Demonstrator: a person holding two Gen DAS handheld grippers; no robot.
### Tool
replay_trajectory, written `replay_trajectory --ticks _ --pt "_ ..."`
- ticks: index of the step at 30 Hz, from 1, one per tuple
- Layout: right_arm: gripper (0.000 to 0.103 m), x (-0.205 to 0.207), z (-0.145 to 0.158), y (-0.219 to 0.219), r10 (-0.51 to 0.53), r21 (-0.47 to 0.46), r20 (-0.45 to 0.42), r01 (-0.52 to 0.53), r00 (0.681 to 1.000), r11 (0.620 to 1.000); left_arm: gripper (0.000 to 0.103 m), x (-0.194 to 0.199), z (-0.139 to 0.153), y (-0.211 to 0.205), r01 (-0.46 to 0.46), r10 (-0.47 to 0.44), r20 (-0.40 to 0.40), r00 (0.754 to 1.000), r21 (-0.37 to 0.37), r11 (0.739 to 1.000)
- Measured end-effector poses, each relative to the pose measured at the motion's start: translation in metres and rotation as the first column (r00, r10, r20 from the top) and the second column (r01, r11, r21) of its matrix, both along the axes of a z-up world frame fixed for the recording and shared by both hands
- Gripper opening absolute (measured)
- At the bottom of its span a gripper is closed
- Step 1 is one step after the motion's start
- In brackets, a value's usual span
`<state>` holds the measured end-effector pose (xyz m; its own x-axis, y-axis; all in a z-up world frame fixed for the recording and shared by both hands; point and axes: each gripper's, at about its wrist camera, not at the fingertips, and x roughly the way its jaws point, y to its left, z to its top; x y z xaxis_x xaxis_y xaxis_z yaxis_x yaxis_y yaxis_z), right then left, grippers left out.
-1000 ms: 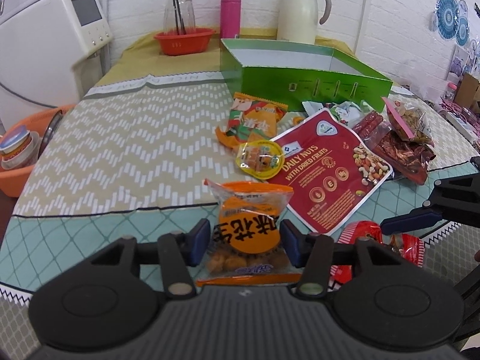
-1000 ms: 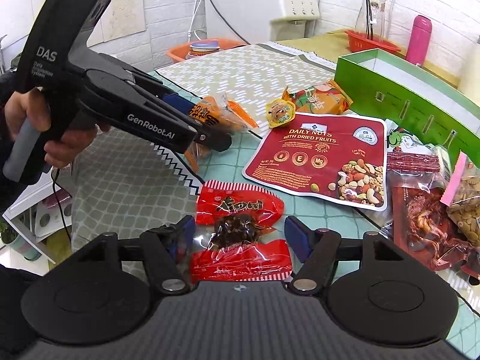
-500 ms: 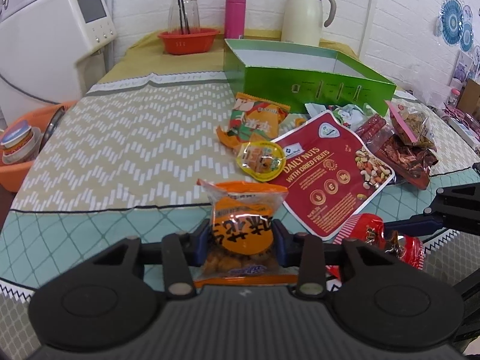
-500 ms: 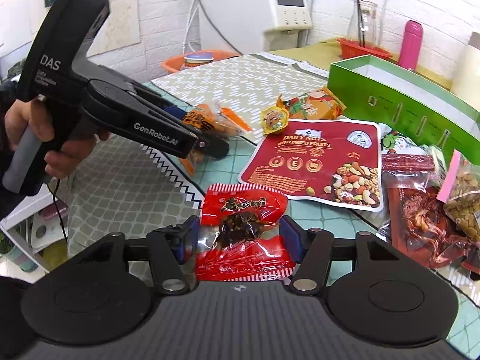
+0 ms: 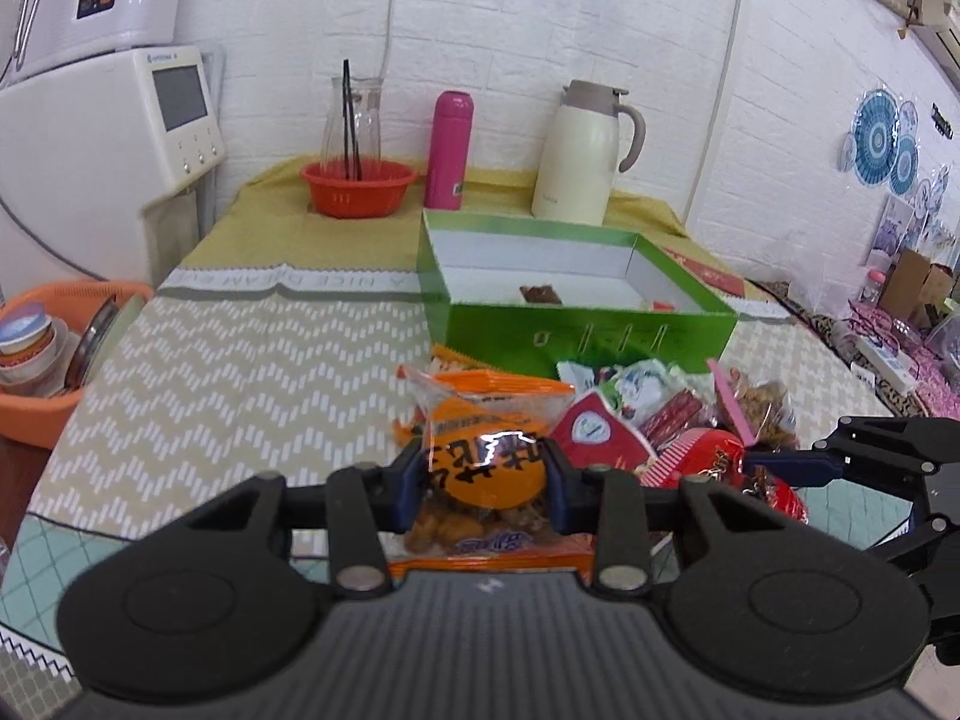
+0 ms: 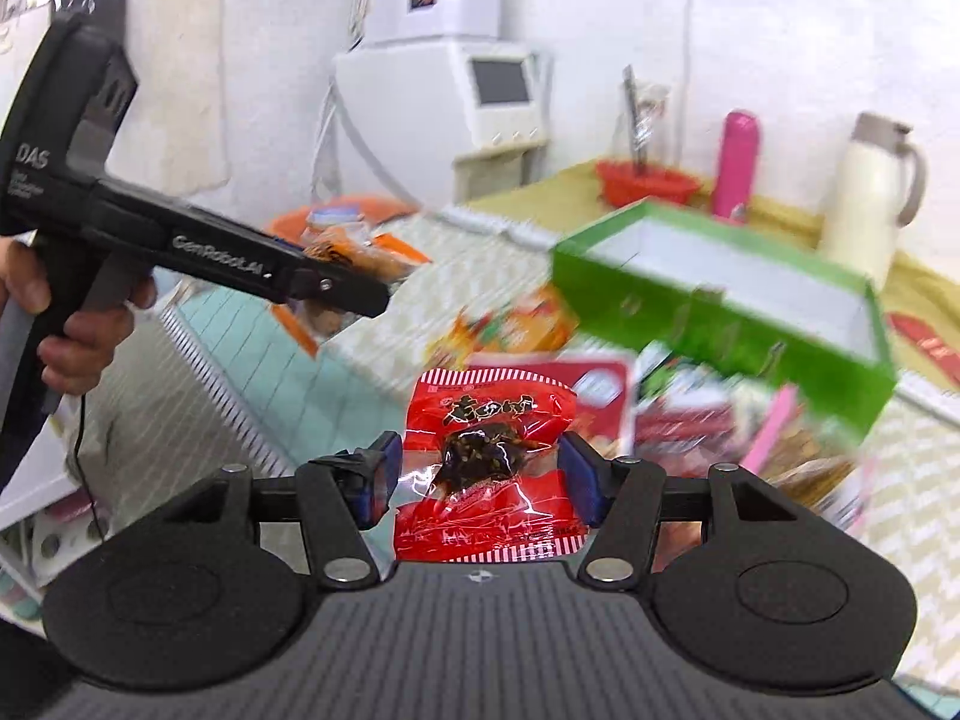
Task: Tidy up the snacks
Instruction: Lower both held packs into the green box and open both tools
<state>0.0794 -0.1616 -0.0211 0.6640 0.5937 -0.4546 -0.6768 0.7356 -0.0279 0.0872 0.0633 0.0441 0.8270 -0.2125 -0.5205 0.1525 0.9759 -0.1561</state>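
Note:
My left gripper (image 5: 485,480) is shut on an orange snack packet (image 5: 486,450) and holds it above the table. My right gripper (image 6: 477,474) is shut on a red snack packet (image 6: 489,468) and holds it in the air; that packet also shows in the left wrist view (image 5: 714,468). The open green box (image 5: 570,294) stands ahead on the table with a small dark item inside; it also shows in the right wrist view (image 6: 720,306). The left gripper with its orange packet appears at the left of the right wrist view (image 6: 336,276).
A heap of snack packets (image 5: 660,402) lies in front of the box. At the back stand a red bowl (image 5: 358,187), a pink bottle (image 5: 449,150) and a cream jug (image 5: 585,156). An orange basin (image 5: 54,354) sits off the table's left edge.
Both grippers closed on their packets and lifted them off the table. Both views have risen and tilted up toward the green box.

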Motion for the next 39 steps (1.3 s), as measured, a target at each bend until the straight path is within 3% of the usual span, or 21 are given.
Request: replay_trajectory --ticks 7,15,24,37,39 --pt "0.095 0.036 0.035 -0.021 -0.095 0.051 0.071 0.092 0.993 0.994 0.037 0.034 0.037 -0.027 0.045 -0.039 0.094 0.995 -0.055 0.998" --pt "0.095 0.094 0.057 -0.036 -0.192 0.068 0.076 0.187 0.978 0.98 0.037 0.101 0.051 -0.051 -0.002 0.007 0.098 0.995 -0.05 0.999" --pt "0.095 0.176 0.041 -0.045 -0.306 0.096 -0.048 0.309 0.951 0.946 0.037 0.187 0.023 -0.064 -0.063 0.063 0.031 0.998 -0.007 0.998" --pt "0.097 0.254 0.012 -0.032 -0.348 -0.046 -0.151 0.345 0.925 0.938 0.038 0.254 -0.019 -0.062 -0.073 0.076 -0.078 0.994 0.041 0.996" --pt "0.102 0.26 0.012 -0.03 -0.355 -0.069 -0.169 0.349 0.919 0.935 0.038 0.257 -0.022 -0.062 -0.067 0.07 -0.083 0.994 0.037 0.997"
